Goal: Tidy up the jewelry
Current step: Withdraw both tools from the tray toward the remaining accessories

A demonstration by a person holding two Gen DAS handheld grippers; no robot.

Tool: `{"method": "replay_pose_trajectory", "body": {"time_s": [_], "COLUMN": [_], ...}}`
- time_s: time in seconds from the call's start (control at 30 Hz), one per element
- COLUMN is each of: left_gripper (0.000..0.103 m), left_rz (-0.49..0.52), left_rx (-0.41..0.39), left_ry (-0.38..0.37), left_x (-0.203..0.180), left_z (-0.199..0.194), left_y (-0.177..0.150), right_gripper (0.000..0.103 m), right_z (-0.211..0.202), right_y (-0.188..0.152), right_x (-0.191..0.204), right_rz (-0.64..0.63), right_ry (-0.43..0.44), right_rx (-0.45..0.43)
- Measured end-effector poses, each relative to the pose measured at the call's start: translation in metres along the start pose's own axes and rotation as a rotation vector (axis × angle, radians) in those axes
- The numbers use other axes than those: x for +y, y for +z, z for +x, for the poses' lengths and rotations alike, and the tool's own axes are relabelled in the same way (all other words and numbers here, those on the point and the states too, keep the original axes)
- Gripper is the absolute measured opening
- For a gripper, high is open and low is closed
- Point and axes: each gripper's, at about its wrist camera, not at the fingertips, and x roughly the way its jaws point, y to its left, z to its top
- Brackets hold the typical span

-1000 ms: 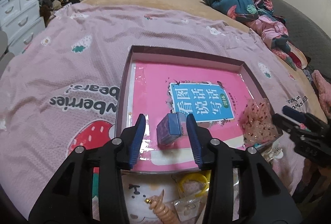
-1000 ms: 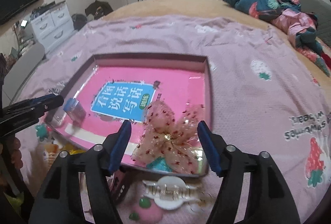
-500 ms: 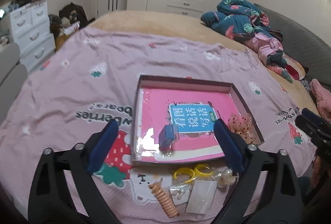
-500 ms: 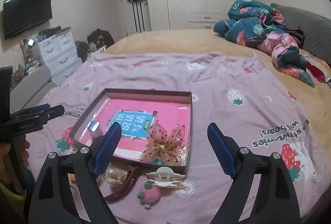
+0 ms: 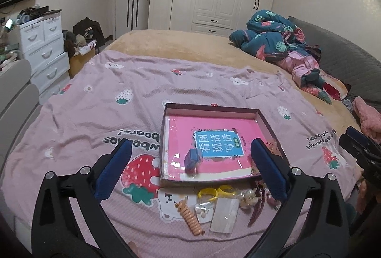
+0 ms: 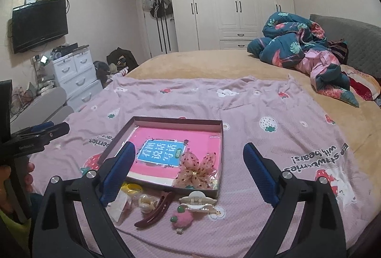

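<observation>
Shallow cardboard tray point(image 5: 210, 108) on pink strawberry blanket point(image 5: 100, 101), bed, white wardrobe behind.
Both grippers opening, blue-padded fingers point(image 5: 114, 168) spread wide, nothing between: left gripper point(image 5: 190, 171), right gripper point(image 6: 189, 171). Tray held glossy pink book, small blue box point(image 5: 192, 158) near-left, gauzy speckled bow point(image 6: 196, 170) near-right. Loose jewelry lay before tray's near edge: spiral hair tie point(image 5: 190, 216), yellow rings point(image 5: 214, 191), dark red barrette point(image 6: 154, 209) running diagonally, cream claw clip point(image 6: 196, 203), fuzzy pink clip point(image 6: 182, 218).

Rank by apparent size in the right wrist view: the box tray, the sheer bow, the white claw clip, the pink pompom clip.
1. box tray
2. sheer bow
3. white claw clip
4. pink pompom clip, though it is nearer the camera, so ranks three and four are unsure.
</observation>
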Motion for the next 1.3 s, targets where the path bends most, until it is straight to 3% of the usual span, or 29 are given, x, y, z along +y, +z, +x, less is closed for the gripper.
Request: {"method": "replay_pose_trajectory", "body": {"time_s": [0.5,1.3], "left_gripper": [0.094,0.093], "left_rz": [0.002,0.010], "left_rx": [0.042,0.200], "left_ry": [0.008,0.025], "left_x": [0.002,0.017], "left_z": [-0.018,0.000], "left_y": [-0.037,-0.104], "right_gripper": [0.091,0.091], "right_z": [-0.016,0.003], "right_y": [-0.025,-0.086], "right_x": [0.015,0.028], "right_rz": [-0.027,-0.082], "right_ry": [0.024,0.036], "right_rx": [0.041,0.199]}}
